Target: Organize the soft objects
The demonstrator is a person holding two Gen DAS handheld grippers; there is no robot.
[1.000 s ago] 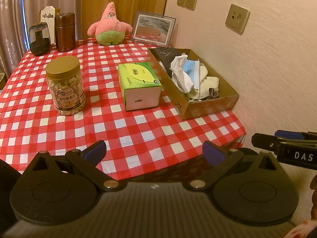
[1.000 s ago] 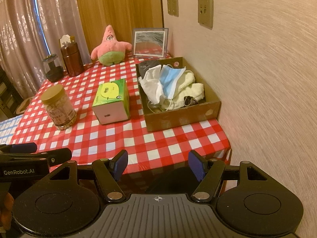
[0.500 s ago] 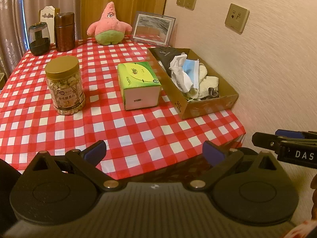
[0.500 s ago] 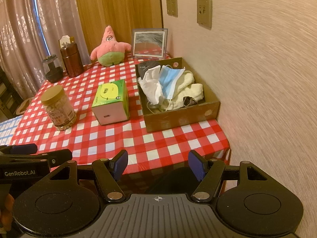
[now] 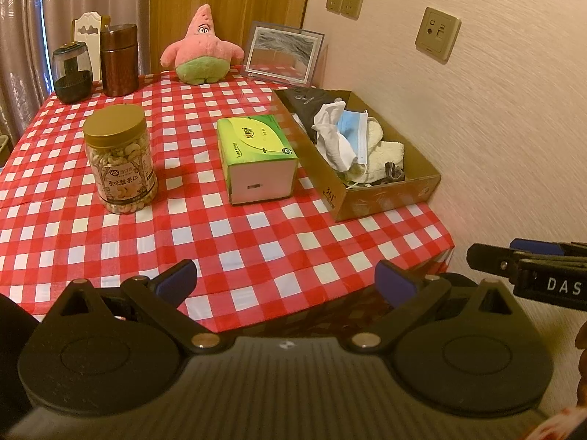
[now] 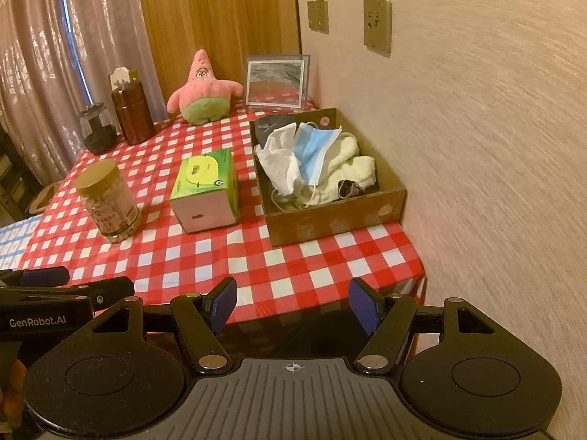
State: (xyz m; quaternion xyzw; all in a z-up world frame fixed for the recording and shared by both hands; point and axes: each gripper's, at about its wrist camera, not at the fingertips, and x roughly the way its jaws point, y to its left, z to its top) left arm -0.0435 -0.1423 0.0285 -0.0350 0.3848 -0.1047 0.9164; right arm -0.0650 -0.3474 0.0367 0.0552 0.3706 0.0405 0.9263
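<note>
Both grippers, left gripper and right gripper, gape empty before the table edge; tissue box flanks cardboard box.

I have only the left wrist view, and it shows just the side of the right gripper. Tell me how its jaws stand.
Observer: The right gripper is open, and nothing sits between its blue pads.
Operator: Now report the far left side.
Observer: A blue-and-white checked cloth lies beside the red tablecloth there.
Operator: Check the inside of the cardboard box at its far wall.
Observer: That wall bears a small pinkish round spot near its right corner.
</note>
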